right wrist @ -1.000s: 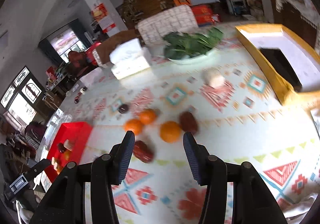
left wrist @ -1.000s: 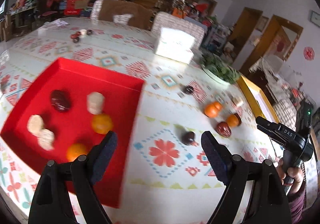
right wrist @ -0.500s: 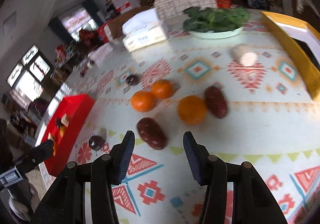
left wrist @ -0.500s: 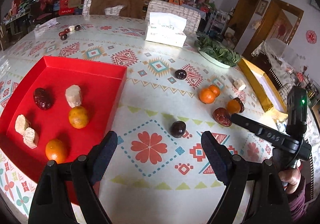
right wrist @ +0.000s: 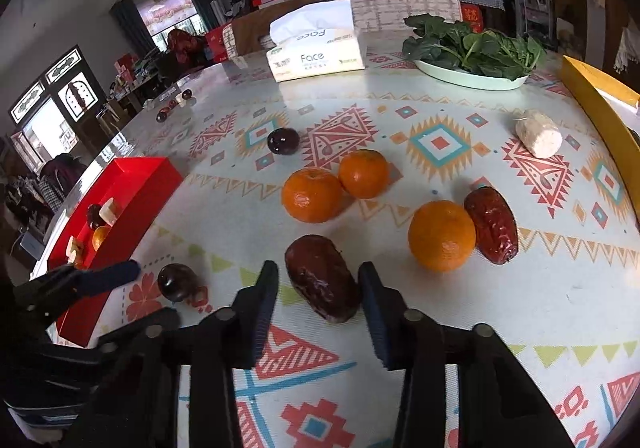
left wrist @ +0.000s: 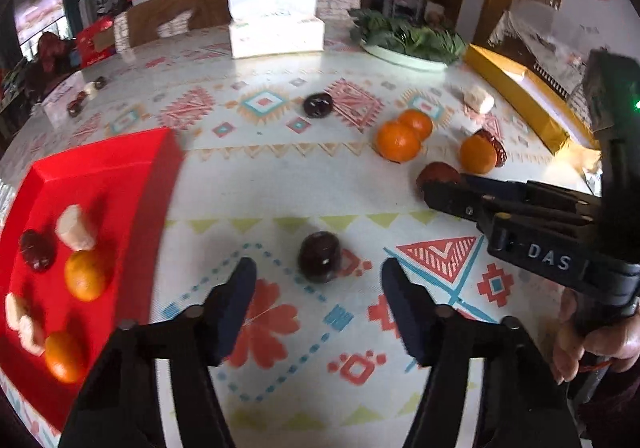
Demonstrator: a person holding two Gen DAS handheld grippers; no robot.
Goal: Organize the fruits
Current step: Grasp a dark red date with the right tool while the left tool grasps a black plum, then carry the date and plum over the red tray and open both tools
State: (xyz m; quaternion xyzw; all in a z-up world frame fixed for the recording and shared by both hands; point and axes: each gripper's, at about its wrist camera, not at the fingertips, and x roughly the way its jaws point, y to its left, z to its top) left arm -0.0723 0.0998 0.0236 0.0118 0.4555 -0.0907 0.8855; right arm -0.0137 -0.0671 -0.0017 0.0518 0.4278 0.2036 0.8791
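Note:
A red tray (left wrist: 132, 167) at the left holds oranges, a red date and pale chunks. My left gripper (left wrist: 318, 286) is open, just short of a dark plum (left wrist: 320, 256) on the patterned tablecloth. My right gripper (right wrist: 318, 284) is open with its jaws on either side of a red date (right wrist: 322, 278), not closed on it. Three oranges (right wrist: 312, 193) (right wrist: 364, 172) (right wrist: 442, 235), a second date (right wrist: 491, 224), another plum (right wrist: 283, 141) and a pale chunk (right wrist: 538, 132) lie on the table. The right gripper also shows in the left wrist view (left wrist: 440, 191).
A tissue box (right wrist: 316, 47) and a plate of greens (right wrist: 472, 47) stand at the back. A yellow box (right wrist: 600, 103) lies along the right side. Small fruits (right wrist: 172, 105) sit at the far left. The red tray (right wrist: 124, 203) is at the table's left edge.
My left gripper moved forward and right toward the near plum. My right gripper moved down and forward so its jaws now flank the red date.

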